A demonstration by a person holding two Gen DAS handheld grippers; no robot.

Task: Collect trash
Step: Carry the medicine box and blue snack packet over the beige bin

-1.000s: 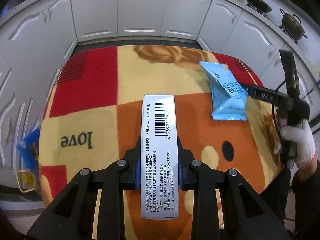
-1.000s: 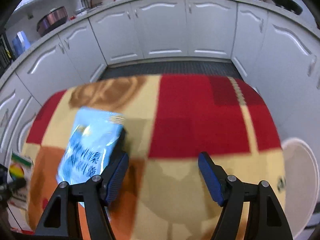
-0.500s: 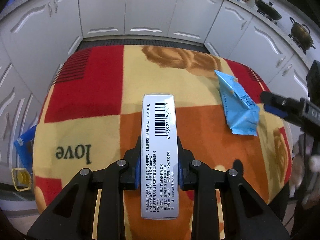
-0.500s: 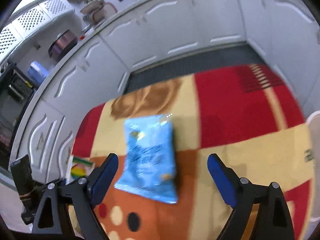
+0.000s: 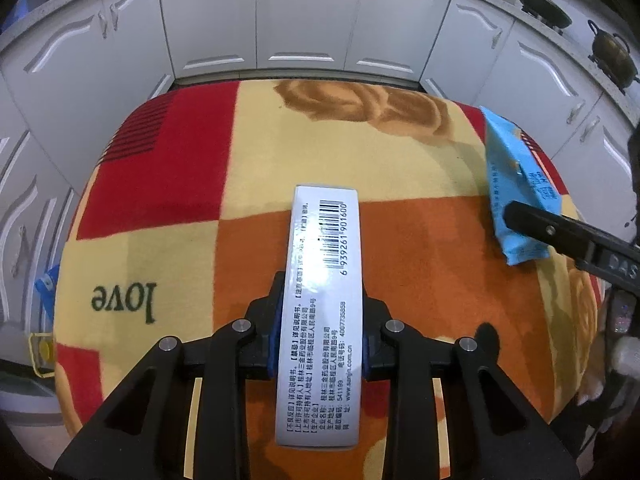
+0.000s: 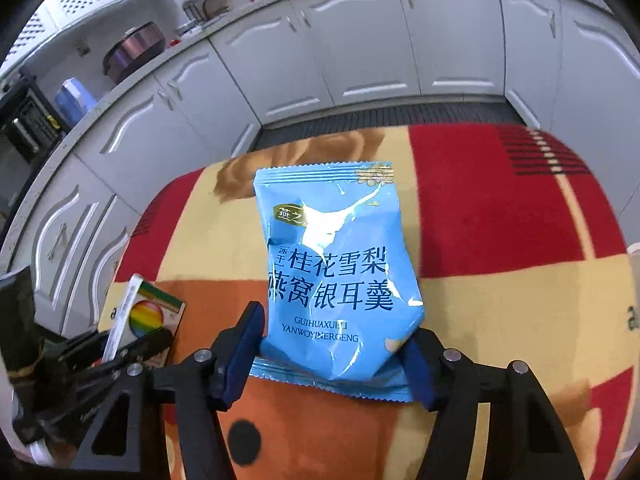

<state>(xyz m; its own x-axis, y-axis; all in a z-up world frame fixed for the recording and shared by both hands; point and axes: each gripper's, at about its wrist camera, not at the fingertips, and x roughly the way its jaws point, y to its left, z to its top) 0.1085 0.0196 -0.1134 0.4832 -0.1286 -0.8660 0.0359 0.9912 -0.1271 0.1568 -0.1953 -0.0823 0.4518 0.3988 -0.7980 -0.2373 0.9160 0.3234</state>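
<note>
A second ago the blue packet (image 6: 336, 280) lay off to the left of the right gripper (image 6: 332, 356), outside its left pad; now it sits squarely between both pads, and the jaws are closing on its lower end. The pads look to be touching the foil edges, though how firmly they press I cannot tell. In the left wrist view the packet has slid from mid-right toward the right edge, and one black finger (image 5: 560, 232) of the right gripper now crosses its lower part.

The left gripper (image 5: 320, 344) is unchanged: its jaws stay clamped on the long white box (image 5: 324, 300), held lengthwise with the barcode end pointing away. From the right wrist view the box's other face shows a rainbow circle (image 6: 146, 316).

The packet is glossy crinkled foil with a crimped seam at each end, puffed in the middle, with dark blue print. The box is smooth glossy cardboard, narrow and rectangular. Both hover over a fuzzy blanket (image 5: 180, 168) in red, orange and cream blocks that covers the worktop, with the word "love" woven in. Both grippers tilt steeply down toward the blanket. White panelled cabinets (image 5: 304, 12) curve behind.
</note>
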